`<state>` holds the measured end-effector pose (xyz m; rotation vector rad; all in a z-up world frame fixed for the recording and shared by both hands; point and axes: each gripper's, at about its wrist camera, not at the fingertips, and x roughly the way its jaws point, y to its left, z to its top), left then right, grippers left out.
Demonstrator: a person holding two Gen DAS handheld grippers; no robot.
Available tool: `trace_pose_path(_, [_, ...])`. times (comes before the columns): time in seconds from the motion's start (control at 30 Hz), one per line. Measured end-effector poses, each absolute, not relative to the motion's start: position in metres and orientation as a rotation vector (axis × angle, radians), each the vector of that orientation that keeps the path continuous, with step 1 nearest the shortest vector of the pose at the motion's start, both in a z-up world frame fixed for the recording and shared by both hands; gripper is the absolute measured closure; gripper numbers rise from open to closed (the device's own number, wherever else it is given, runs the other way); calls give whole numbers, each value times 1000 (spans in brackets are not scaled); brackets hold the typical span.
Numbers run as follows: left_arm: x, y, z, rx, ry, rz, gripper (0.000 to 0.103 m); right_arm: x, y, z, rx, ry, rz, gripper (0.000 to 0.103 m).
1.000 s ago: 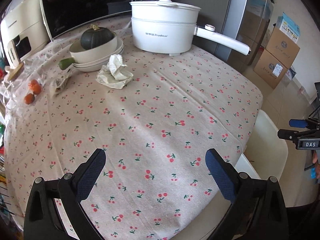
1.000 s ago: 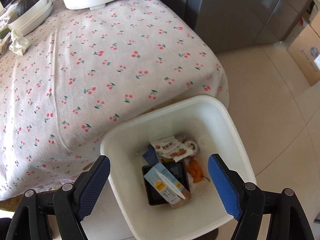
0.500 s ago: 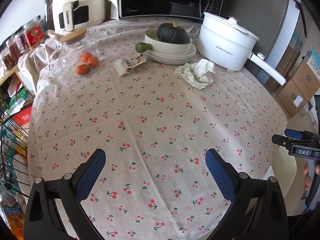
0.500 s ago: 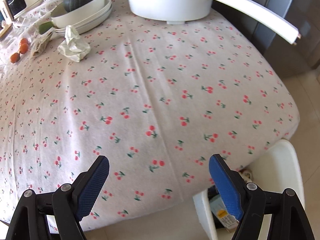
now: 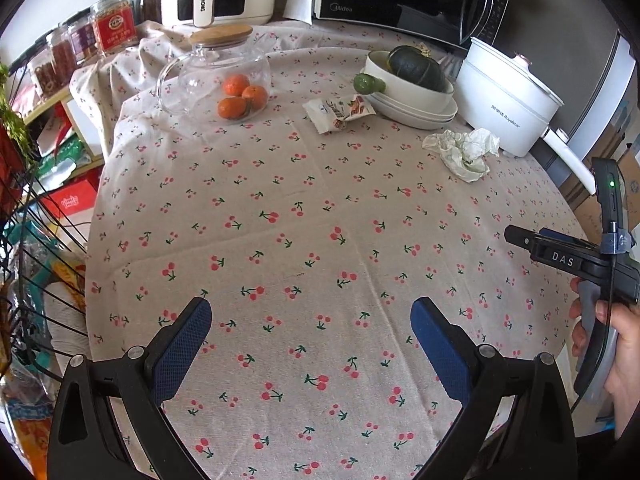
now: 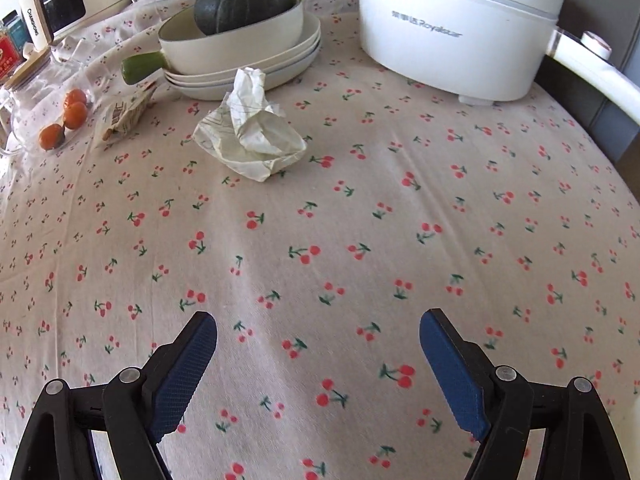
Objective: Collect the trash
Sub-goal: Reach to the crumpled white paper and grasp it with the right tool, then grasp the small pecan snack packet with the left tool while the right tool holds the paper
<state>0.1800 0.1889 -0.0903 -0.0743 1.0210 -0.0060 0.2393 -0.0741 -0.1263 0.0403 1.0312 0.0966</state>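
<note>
Both tools hover over the cherry-print counter with fingers spread and nothing between them: left tool, right tool. Farther out, the crumpled paper lies just before the stacked bowls. The snack wrapper lies left of it, beside the glass jar.
</note>
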Motion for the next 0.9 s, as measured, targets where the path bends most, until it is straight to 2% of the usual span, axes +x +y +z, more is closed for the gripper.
trace_pose_path(0.33, [196, 194, -115, -63, 1099, -52, 2, 306, -34, -142, -81, 932, 78, 17])
trace_pose_path(0.57, [239, 195, -123, -88, 1087, -62, 2, 334, -13, -145, -178, 863, 120, 18])
trace_pose_path(0.6, [248, 194, -124, -90, 1079, -60, 2, 336, -12, -146, -190, 858, 124, 21])
trace_pose_path(0.67, [266, 190, -124, -83, 1062, -55, 2, 339, -13, -150, -202, 862, 144, 38])
trace_pose_path(0.7, [275, 188, -124, -79, 1053, -56, 2, 340, -15, -150, -184, 867, 188, 43])
trace_pose_path(0.73, [285, 185, -124, -80, 1042, -59, 2, 341, -16, -150, -174, 871, 224, 55])
trace_pose_path(0.77, [294, 183, -123, -83, 1029, -60, 2, 340, -16, -148, -181, 867, 235, 60])
trace_pose_path(0.9, [330, 176, -123, -89, 973, -93, 2, 328, -25, -139, -164, 853, 291, 64])
